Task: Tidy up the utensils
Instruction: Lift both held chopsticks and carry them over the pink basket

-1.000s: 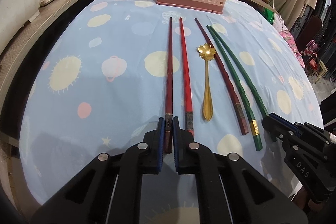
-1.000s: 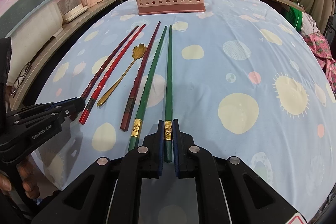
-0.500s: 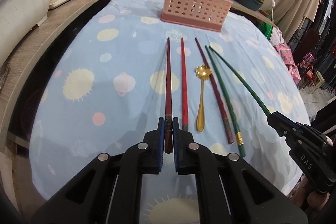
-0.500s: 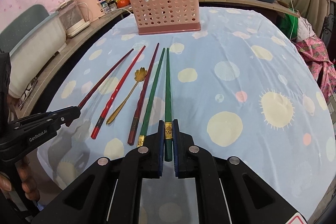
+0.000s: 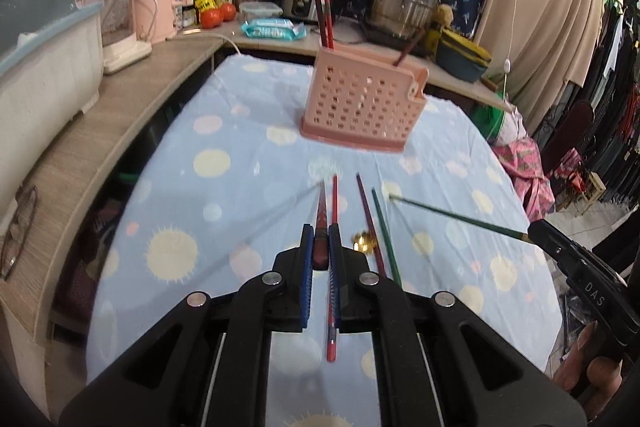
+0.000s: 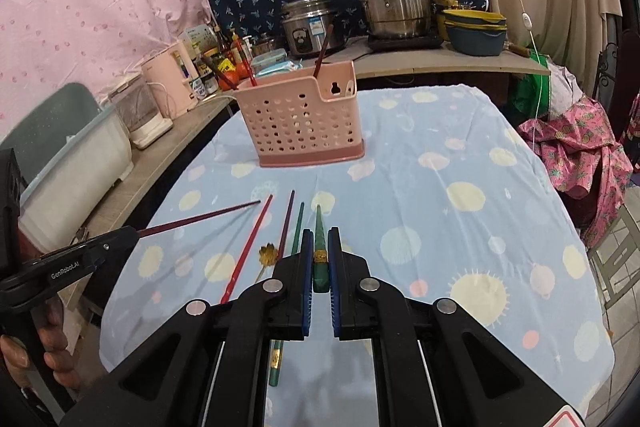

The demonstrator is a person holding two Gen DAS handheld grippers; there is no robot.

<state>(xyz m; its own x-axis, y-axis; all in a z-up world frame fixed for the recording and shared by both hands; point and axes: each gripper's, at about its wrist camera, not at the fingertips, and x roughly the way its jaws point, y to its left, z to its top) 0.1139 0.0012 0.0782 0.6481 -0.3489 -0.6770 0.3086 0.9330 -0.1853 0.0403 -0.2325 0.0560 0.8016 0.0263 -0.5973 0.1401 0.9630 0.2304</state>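
Both chopsticks lifted off table [image 5: 180, 155]: left hand-held gripper [image 5: 320, 247] clamps red chopstick [image 5: 321, 215], right hand-held gripper [image 6: 319, 259] green chopstick [image 6: 319, 227]. Advice: tilt tips down before pink basket [image 6: 300, 119].

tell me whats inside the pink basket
Three or four dark red chopsticks stick up out of the pink basket: two or three at its left end, one nearer the right. Its perforated walls hide their lower ends and anything shorter inside.

Both wrist cameras look forward and downward along their fingers from above the near table [image 5: 224, 187] edge, sharing the pink basket [image 6: 300, 123] and far counter [image 6: 440, 61].
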